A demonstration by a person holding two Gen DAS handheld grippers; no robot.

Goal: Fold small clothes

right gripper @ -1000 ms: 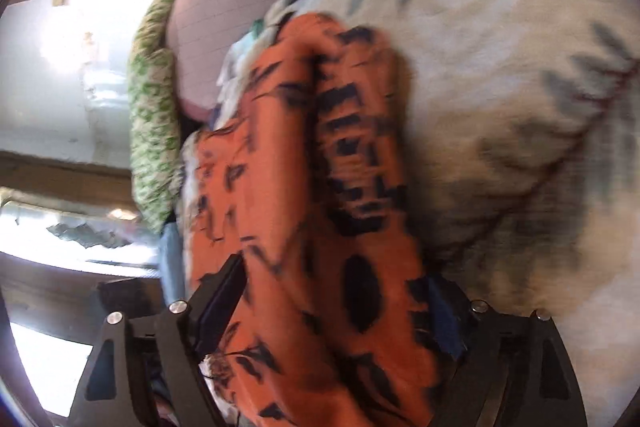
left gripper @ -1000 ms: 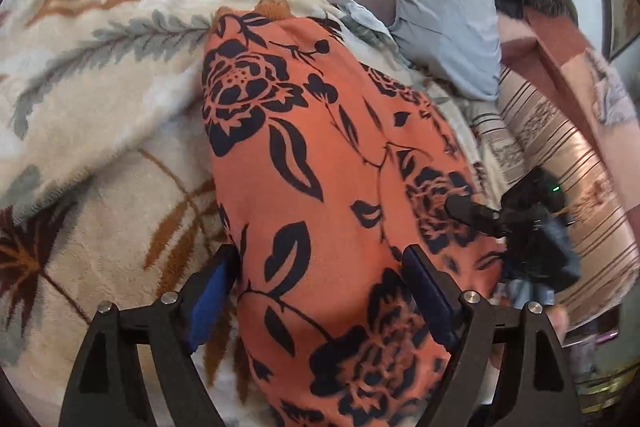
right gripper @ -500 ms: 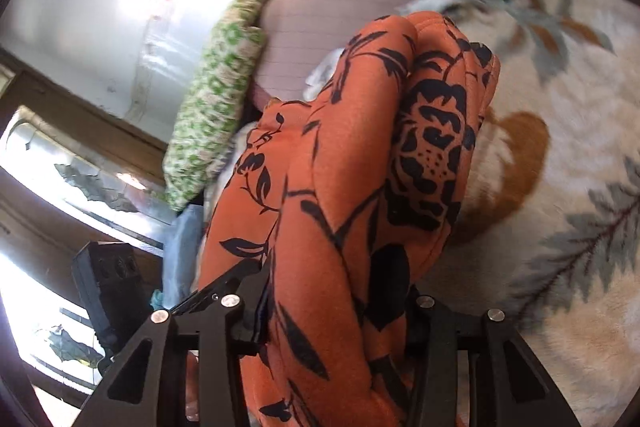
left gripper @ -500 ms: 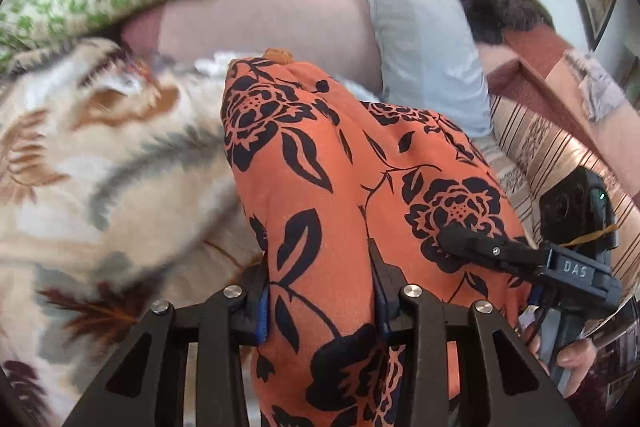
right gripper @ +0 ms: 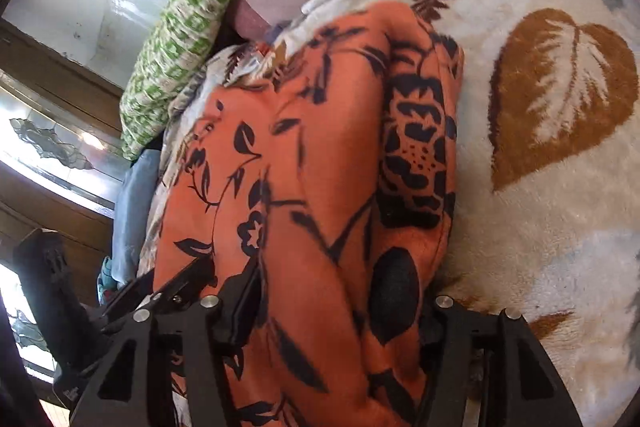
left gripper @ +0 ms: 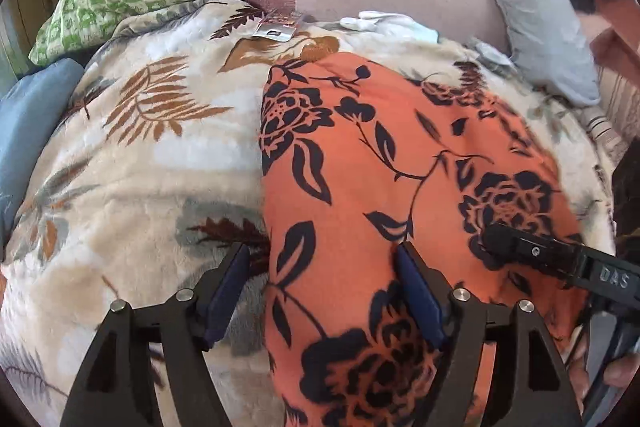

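The fold could slump or spring open as both grippers let go: the soft plush blanket (left gripper: 132, 163) gives no firm base, and a pad may drag the cloth on withdrawal. The orange garment (left gripper: 380, 187) lies folded lengthwise on the blanket, running from near to far. The left gripper (left gripper: 324, 295), jaws opening, straddles its near left edge, pads clear of the cloth. The right gripper (right gripper: 340, 311), jaws also opening, has cloth bunched between them at the near right; contact is unclear.
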